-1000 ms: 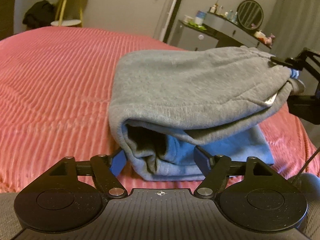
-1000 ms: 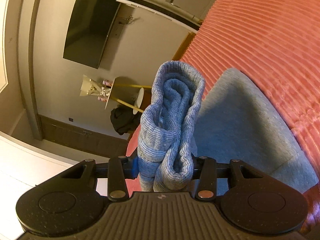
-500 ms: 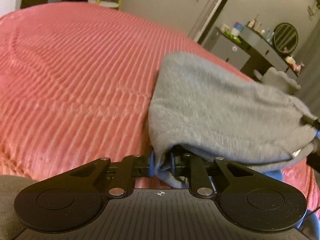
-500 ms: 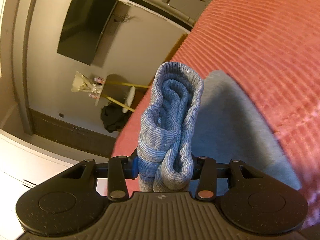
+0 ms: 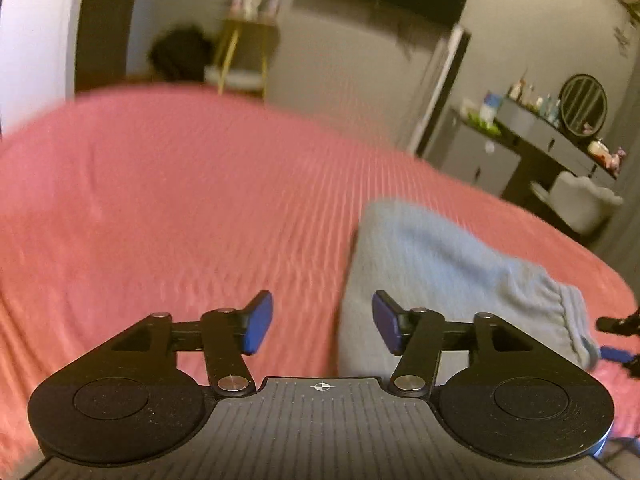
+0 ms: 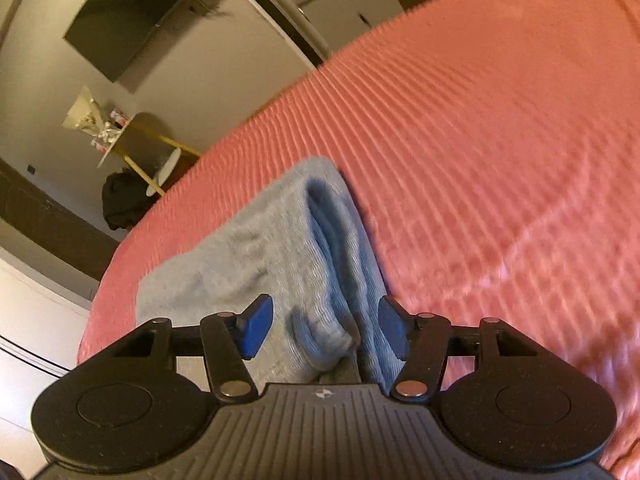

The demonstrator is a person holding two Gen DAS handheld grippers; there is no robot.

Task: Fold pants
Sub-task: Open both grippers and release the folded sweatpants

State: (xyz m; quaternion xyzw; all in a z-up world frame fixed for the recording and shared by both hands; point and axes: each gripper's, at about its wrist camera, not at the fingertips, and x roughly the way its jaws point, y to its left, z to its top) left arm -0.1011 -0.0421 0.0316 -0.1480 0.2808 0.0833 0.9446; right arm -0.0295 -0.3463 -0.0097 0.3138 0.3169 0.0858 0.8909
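In the left wrist view the left claw point(image 5: 322, 326) stands with its blue pads wide apart and nothing between them, hanging over the pink ribbed bedspread point(image 5: 168, 208); the grey pants point(image 5: 452, 264) lie folded on the bed just right of it, the near edge of the bundle passing behind the right pad, and the elastic waistband point(image 5: 560, 304) sits at the far right, where the tips of the other claw show at the frame's edge. The view is blurred, so finer creases cannot be read. In the right wrist view the right claw point(image 6: 326, 328) is likewise spread, its pads either side of the stacked, ribbed end of the pants point(image 6: 280, 248) without pinching it; the cloth rests on the bedspread point(image 6: 500, 160). Judging from this, the fold looks laid down and the step in hand is letting go cleanly: both claws would do well to back straight away from the bundle, wide enough that no pad snags a layer, and then press or smooth the top only if a corner springs up
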